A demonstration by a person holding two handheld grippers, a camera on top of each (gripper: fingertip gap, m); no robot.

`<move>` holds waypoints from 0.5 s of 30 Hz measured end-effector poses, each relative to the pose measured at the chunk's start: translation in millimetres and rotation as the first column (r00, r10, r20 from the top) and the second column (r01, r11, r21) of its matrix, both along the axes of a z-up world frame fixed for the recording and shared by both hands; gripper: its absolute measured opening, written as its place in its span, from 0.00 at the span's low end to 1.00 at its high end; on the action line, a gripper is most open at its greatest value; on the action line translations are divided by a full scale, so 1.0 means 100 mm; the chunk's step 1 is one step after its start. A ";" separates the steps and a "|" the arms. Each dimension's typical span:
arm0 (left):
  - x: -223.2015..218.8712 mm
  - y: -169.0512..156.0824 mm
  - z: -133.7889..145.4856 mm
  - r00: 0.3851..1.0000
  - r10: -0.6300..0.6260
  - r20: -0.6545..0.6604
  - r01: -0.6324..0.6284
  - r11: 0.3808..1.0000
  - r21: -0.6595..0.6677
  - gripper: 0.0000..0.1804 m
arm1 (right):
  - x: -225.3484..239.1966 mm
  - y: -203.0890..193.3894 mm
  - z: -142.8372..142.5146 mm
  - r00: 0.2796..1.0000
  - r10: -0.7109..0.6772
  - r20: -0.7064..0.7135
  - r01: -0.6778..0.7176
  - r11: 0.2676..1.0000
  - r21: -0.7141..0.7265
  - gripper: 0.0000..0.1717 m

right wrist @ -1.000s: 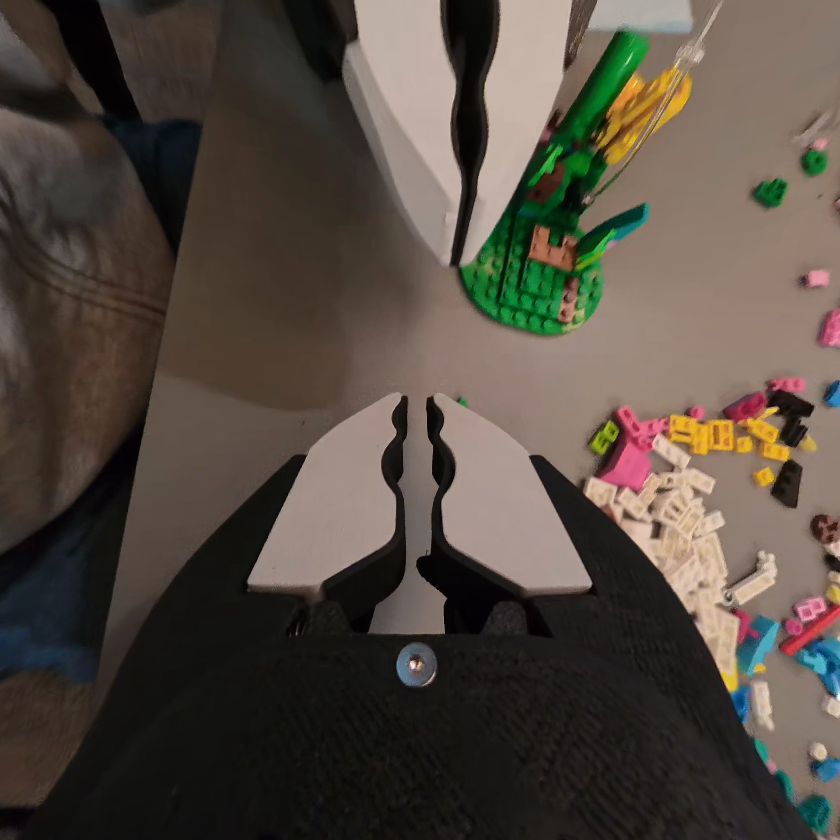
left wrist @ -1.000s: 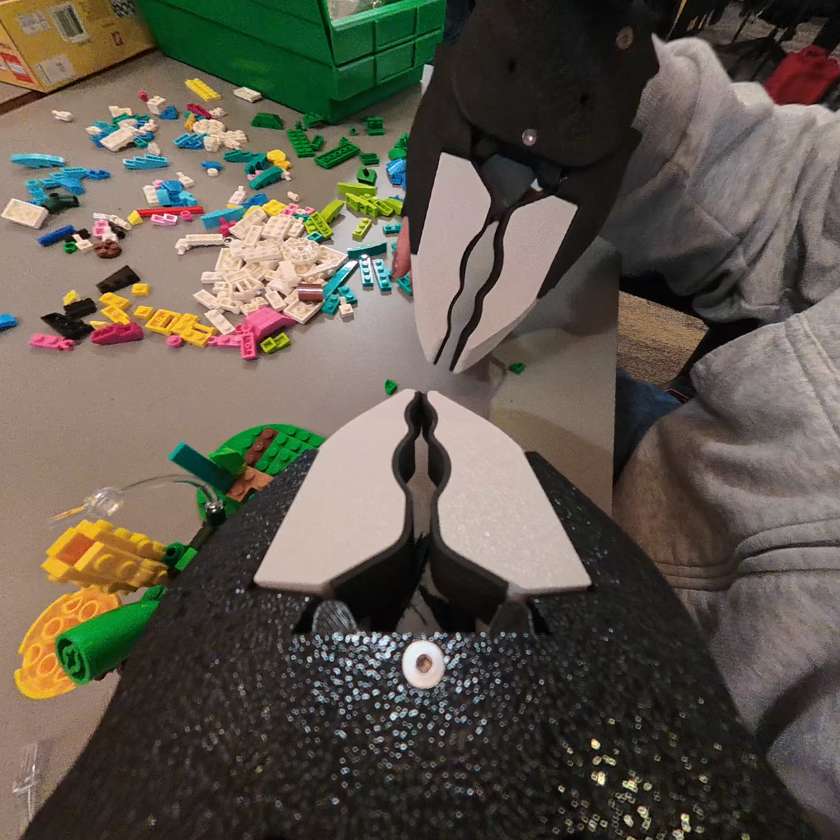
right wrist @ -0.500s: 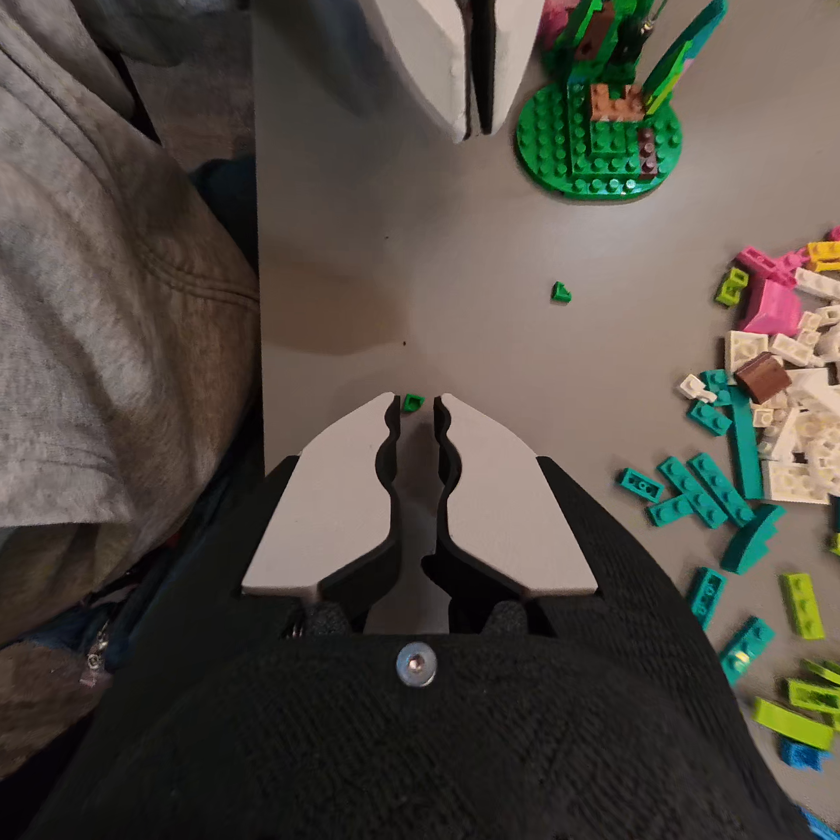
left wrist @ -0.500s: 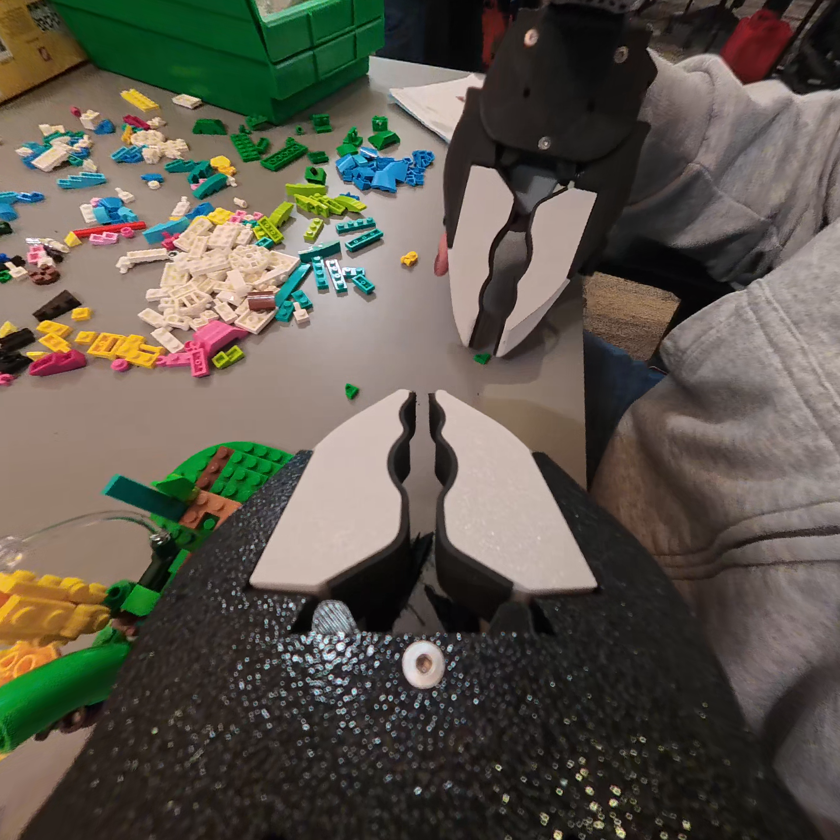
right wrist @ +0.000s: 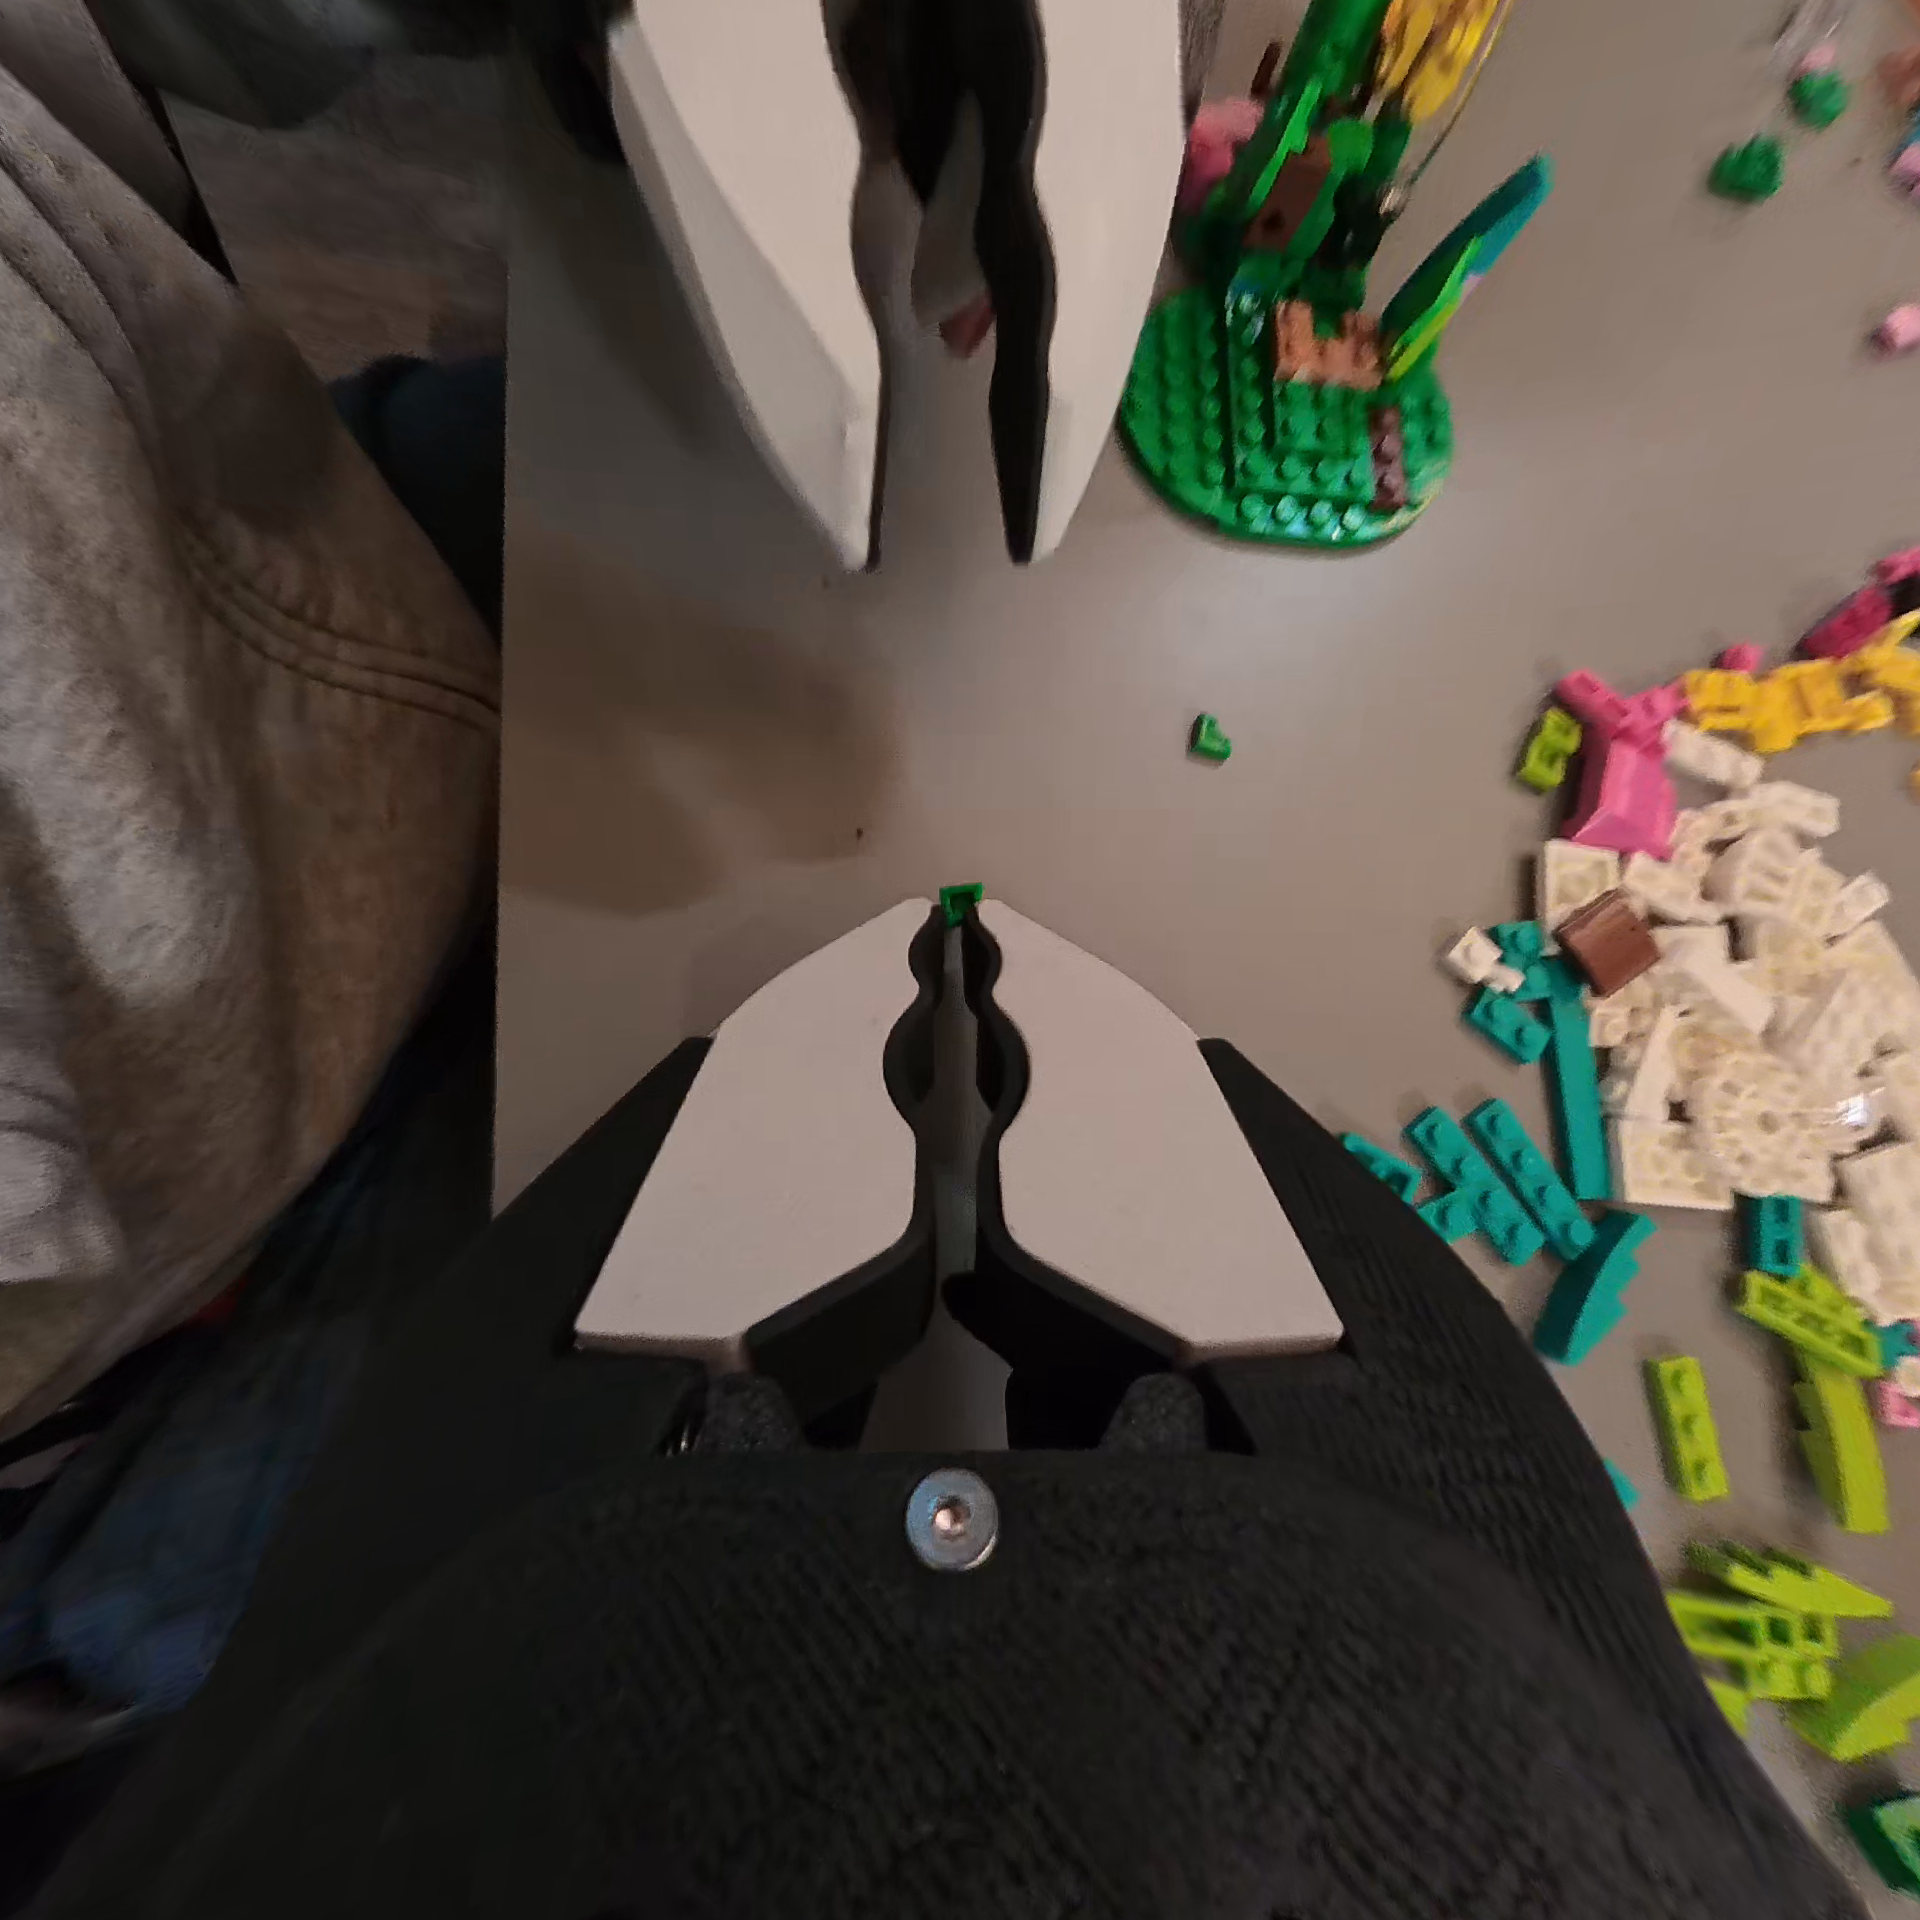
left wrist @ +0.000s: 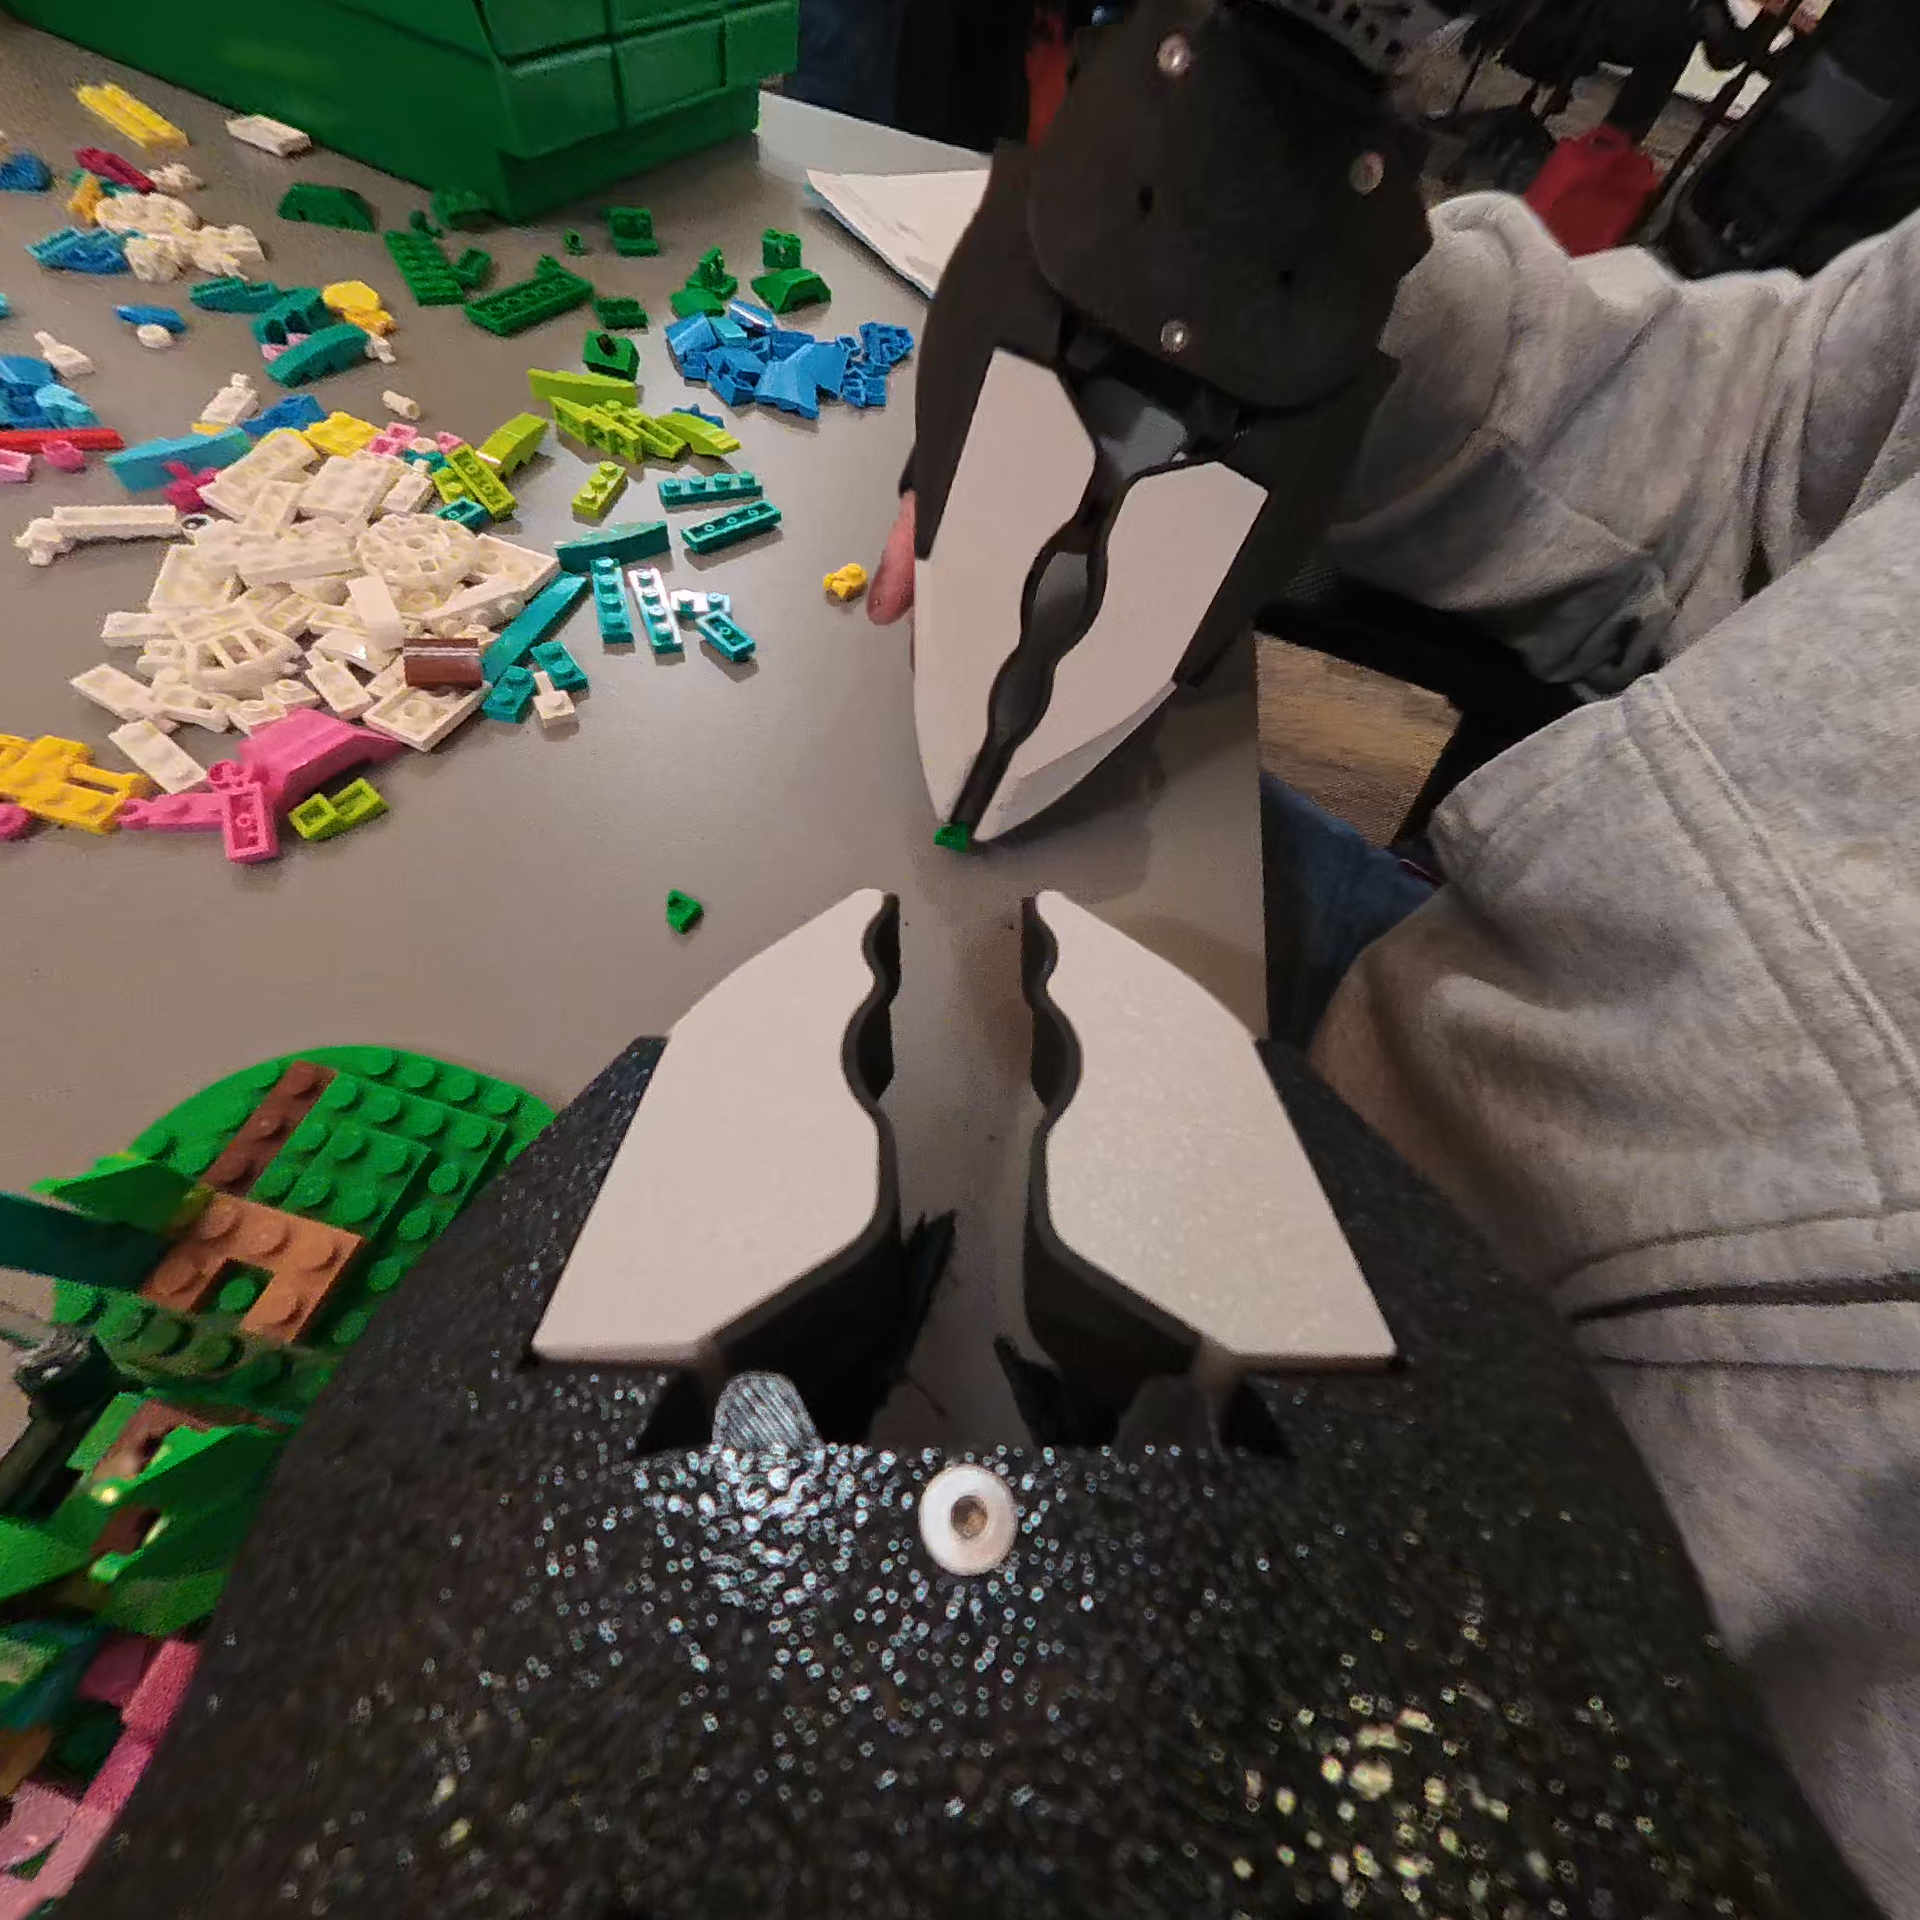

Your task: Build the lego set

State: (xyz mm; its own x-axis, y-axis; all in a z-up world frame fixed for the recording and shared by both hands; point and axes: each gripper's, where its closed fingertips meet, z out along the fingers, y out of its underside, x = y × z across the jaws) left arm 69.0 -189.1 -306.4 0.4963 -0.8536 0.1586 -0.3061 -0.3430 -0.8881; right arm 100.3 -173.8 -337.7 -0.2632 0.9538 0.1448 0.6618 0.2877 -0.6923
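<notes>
Right gripper (right wrist: 958, 906) pinches tiny green brick (right wrist: 960, 900) at fingertips, on grey table (right wrist: 1039, 665). Left gripper (left wrist: 961, 909) open, bare, opposite. Second green bit (right wrist: 1209, 738) lies nearby; round green baseplate build (right wrist: 1288, 457) beyond.

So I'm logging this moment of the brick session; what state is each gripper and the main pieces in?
Left gripper: fingers open, nothing between them.
Right gripper: fingers closed on the tiny green piece, tips at the table.
Second tiny green piece: loose on the table.
Green round-base model: upright, partly built.
Loose bricks: scattered in piles.
</notes>
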 end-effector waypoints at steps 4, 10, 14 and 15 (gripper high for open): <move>0.01 0.06 -0.04 0.999 0.036 -0.016 -0.036 0.999 -0.007 0.11 | -0.17 0.07 0.18 0.980 0.076 -0.183 -0.037 0.978 0.206 0.01; -0.02 0.19 0.07 0.989 0.106 0.103 -0.100 0.993 -0.064 0.12 | -0.32 0.06 0.30 0.916 0.281 -0.287 -0.096 0.847 0.523 0.01; -0.03 0.25 0.00 0.989 0.132 0.065 -0.125 0.987 -0.100 0.13 | -0.37 0.03 0.33 0.890 0.336 -0.308 -0.108 0.812 0.574 0.01; -0.01 0.23 -0.01 0.990 0.122 0.070 -0.113 0.986 -0.120 0.13 | -0.37 0.04 0.34 0.885 0.344 -0.314 -0.104 0.803 0.587 0.01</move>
State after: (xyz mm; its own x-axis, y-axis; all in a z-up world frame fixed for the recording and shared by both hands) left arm 67.6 -165.7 -307.4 0.5741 -0.7639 0.2947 -0.1901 -0.4744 -0.8596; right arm 62.9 -169.8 -303.6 -0.2661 0.6052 0.7503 0.2414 0.7954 -0.5560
